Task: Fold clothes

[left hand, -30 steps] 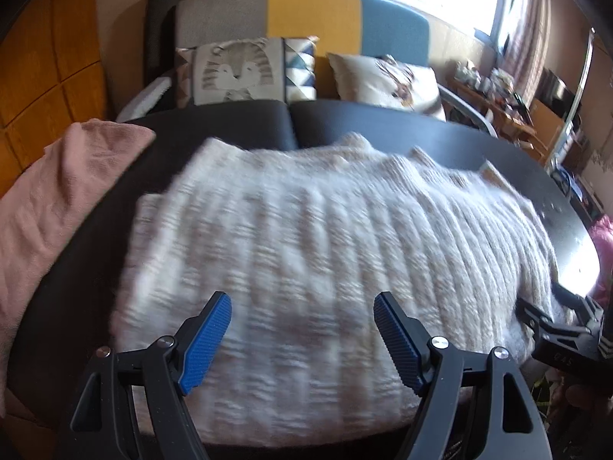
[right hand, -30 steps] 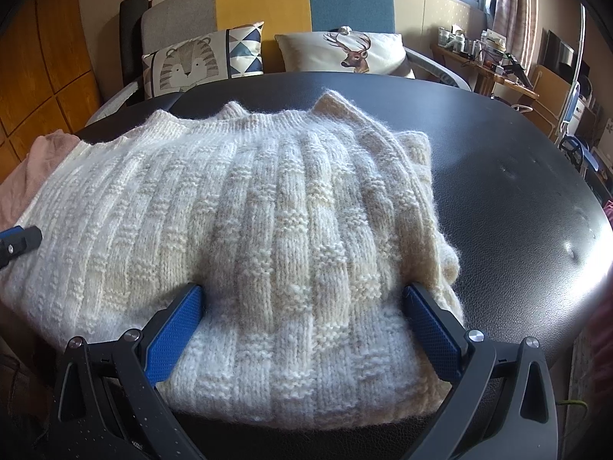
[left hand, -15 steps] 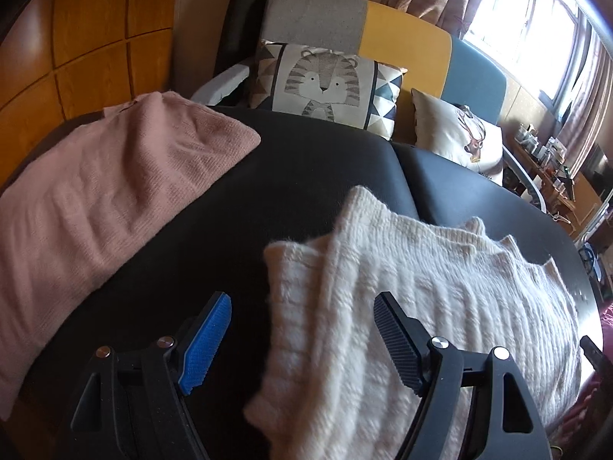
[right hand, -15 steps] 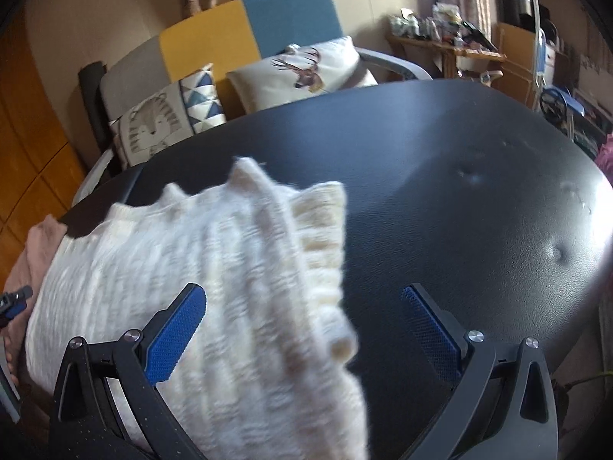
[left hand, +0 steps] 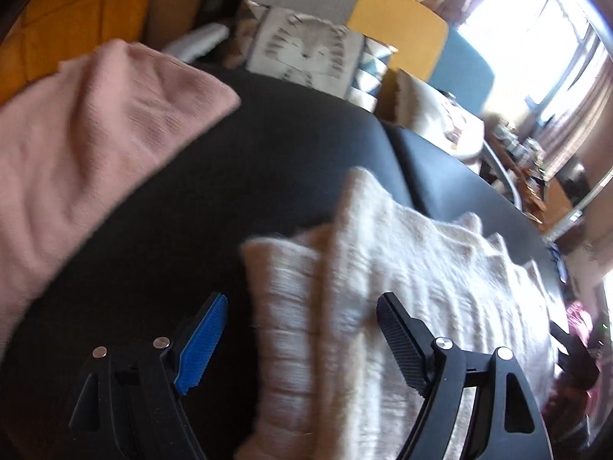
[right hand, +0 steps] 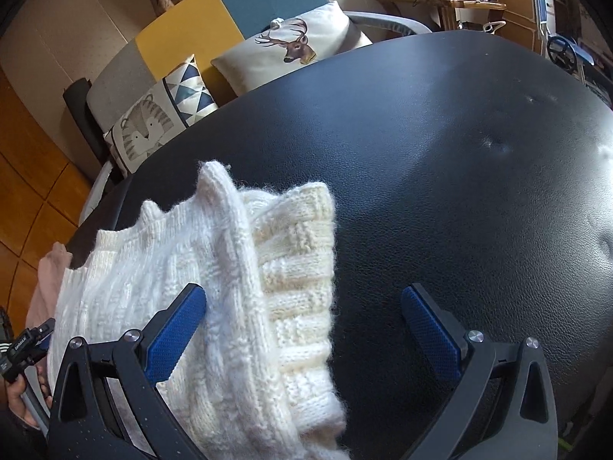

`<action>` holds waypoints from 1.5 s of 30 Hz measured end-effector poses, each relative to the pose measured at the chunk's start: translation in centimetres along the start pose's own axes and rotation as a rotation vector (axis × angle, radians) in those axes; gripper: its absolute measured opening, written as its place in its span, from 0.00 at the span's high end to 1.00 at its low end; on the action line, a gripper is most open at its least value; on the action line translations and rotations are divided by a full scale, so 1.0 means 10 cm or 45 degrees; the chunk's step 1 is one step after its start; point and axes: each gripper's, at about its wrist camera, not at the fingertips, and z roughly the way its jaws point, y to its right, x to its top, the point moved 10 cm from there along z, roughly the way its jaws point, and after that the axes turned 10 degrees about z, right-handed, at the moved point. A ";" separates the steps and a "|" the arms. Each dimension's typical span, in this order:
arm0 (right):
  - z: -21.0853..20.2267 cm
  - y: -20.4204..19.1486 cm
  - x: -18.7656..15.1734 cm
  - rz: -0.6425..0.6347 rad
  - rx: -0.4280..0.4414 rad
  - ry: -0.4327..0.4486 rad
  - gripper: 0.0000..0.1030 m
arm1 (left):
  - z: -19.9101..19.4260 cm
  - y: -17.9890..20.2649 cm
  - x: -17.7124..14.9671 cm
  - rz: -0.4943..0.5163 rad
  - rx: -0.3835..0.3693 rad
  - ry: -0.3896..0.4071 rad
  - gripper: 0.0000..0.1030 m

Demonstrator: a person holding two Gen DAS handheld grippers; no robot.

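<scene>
A: A second earlier we had both tools low over the middle of the cream sweater [right hand: 214, 306]; by this moment we'd swung out to its two ends.

B: Right, the left tool [left hand: 302, 329] sat wide open over one end, gripping nothing, one blue pad off the knit above the black desk [left hand: 268, 161].

A: And the right tool [right hand: 302, 322] was just as wide, empty, straddling the opposite edge of the sweater.

B: To us that meant the last fold was laid and we'd let go. We judged the next step to be a fold end to end, or a tidy of the edges.

A: The sweater lay flat as a layered bundle, its long axis running from one tool to the other, ribbed cuff at the right tool's end.

B: The pink garment [left hand: 88, 134] lay beyond the sweater's left end, well apart from it.
</scene>
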 end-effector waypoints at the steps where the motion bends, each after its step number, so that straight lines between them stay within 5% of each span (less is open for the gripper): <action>1: 0.00 -0.02 -0.01 -0.002 0.022 -0.009 0.00 | 0.04 0.04 -0.01 0.020 -0.027 -0.016 0.20; 6: 0.01 -0.10 -0.06 -0.044 0.076 -0.043 0.00 | 0.10 0.09 -0.01 0.062 -0.071 -0.036 0.19; 23: 0.14 -0.18 -0.14 -0.256 -0.063 -0.077 0.01 | 0.17 0.14 0.00 0.177 -0.021 -0.021 0.13; 25: 0.14 -0.21 -0.15 -0.274 -0.053 -0.073 0.09 | 0.18 0.14 0.00 0.182 -0.018 -0.026 0.12; 27: 0.12 -0.29 -0.17 -0.293 -0.020 -0.073 0.33 | 0.18 0.14 0.00 0.186 -0.013 -0.031 0.12; 28: 0.12 -0.33 -0.18 -0.300 -0.007 -0.077 0.39 | 0.18 0.16 0.01 0.191 -0.016 -0.033 0.14; 30: 0.12 -0.40 -0.20 -0.308 0.008 -0.080 0.60 | 0.16 0.19 0.02 0.201 -0.046 -0.026 0.39; 33: 0.12 -0.48 -0.20 -0.313 0.018 -0.070 0.66 | 0.17 0.26 0.03 0.180 -0.102 -0.030 0.71; 45: -0.30 -0.82 0.01 -0.334 0.068 0.062 0.75 | -0.18 0.33 0.18 0.121 -0.090 0.117 0.79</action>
